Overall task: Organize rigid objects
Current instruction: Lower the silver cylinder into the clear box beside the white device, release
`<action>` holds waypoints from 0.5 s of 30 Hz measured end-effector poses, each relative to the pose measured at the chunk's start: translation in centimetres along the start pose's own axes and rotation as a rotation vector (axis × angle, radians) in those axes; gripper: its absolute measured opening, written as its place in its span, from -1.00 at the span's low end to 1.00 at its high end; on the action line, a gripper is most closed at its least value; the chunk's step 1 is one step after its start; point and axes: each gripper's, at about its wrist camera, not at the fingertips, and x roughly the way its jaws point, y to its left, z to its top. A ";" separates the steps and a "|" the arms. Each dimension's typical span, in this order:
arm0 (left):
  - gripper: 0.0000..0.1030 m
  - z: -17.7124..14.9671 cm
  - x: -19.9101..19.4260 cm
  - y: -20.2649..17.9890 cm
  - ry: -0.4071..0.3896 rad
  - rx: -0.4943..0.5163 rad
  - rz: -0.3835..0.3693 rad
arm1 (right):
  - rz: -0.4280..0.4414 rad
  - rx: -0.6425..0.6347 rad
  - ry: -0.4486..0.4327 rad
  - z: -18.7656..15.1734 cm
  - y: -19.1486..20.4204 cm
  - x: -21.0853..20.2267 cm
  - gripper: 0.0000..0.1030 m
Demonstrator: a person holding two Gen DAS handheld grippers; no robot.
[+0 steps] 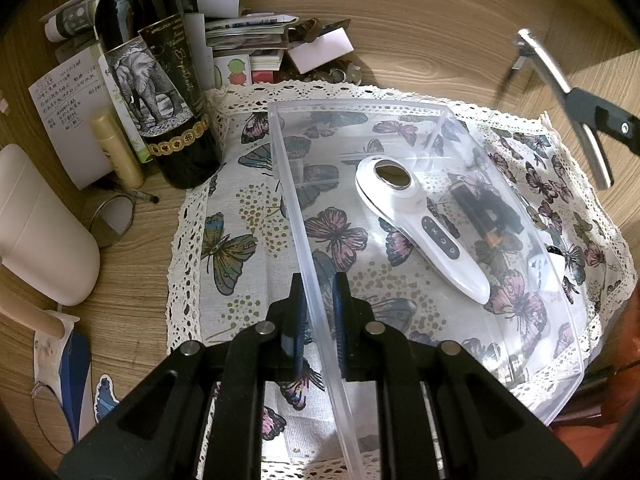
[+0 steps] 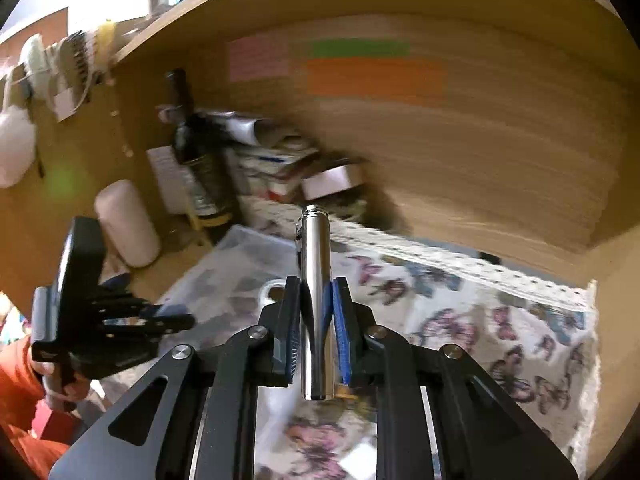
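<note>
A clear plastic bin (image 1: 568,312) sits on a butterfly cloth (image 1: 236,220). Inside it lie a white handheld device (image 1: 420,216) and a black tube-like item (image 1: 486,208). My left gripper (image 1: 320,304) is shut on the bin's near wall, one finger inside and one outside. My right gripper (image 2: 316,308) is shut on a silver metal cylinder (image 2: 316,280) and holds it in the air above the cloth. The cylinder (image 1: 564,100) and right gripper also show at the upper right of the left wrist view, above the bin. The bin (image 2: 236,276) lies below left in the right wrist view.
A dark wine bottle (image 1: 156,76) stands left of the bin beside a gold tube (image 1: 118,148), notes and stacked papers (image 1: 248,28). A white cylinder (image 1: 44,228) and a small round mirror (image 1: 112,220) lie at left. A wooden wall (image 2: 480,140) rises behind the cloth.
</note>
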 end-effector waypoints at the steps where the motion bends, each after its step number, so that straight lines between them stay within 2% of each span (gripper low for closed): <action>1: -0.75 0.0 0.0 0.0 0.000 0.000 0.000 | 0.017 -0.003 0.005 0.0 0.5 0.3 -0.72; 6: -0.75 0.0 0.0 0.0 0.000 0.000 -0.001 | 0.079 -0.024 0.065 -0.3 2.5 2.8 -0.72; 15: -0.75 0.0 0.0 0.0 -0.002 0.000 -0.004 | 0.110 -0.063 0.232 -2.1 4.7 7.7 -0.72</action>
